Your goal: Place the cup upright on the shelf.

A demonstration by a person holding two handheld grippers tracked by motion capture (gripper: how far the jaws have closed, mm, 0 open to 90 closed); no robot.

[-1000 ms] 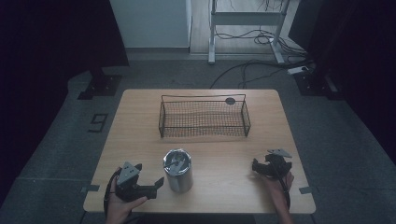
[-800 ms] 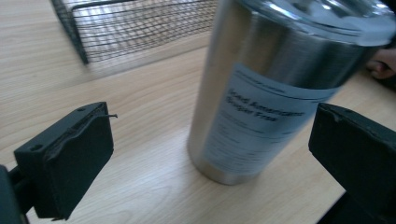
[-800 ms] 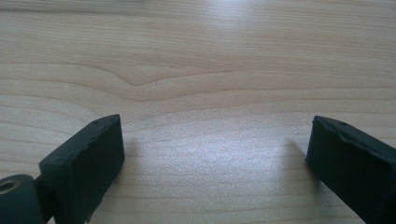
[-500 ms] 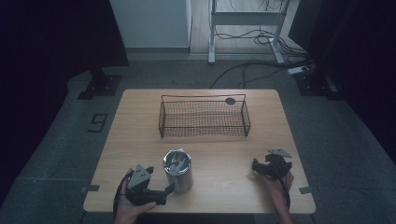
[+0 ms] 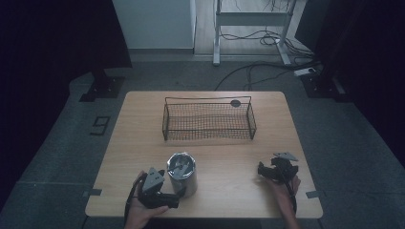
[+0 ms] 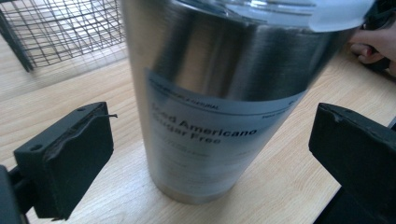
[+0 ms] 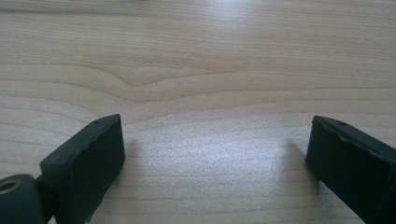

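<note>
1. Since half a second ago, the left gripper [image 5: 175, 194] has closed in on the steel tumbler [image 5: 182, 174] from the near left; the right gripper [image 5: 265, 170] has stayed put near the table's [image 5: 143, 138] right front.
2. Left gripper view: the jaws stand wide apart on either side of the tumbler [image 6: 224, 102], neither touching it. Its label reads "Iced Americano Sugar Free".
3. The tumbler stands upright at the table's near middle, with a clear lid.
4. Right gripper view: jaws spread open over bare wood.
5. A black wire basket [image 5: 208, 119] sits behind the tumbler, well apart.
</note>
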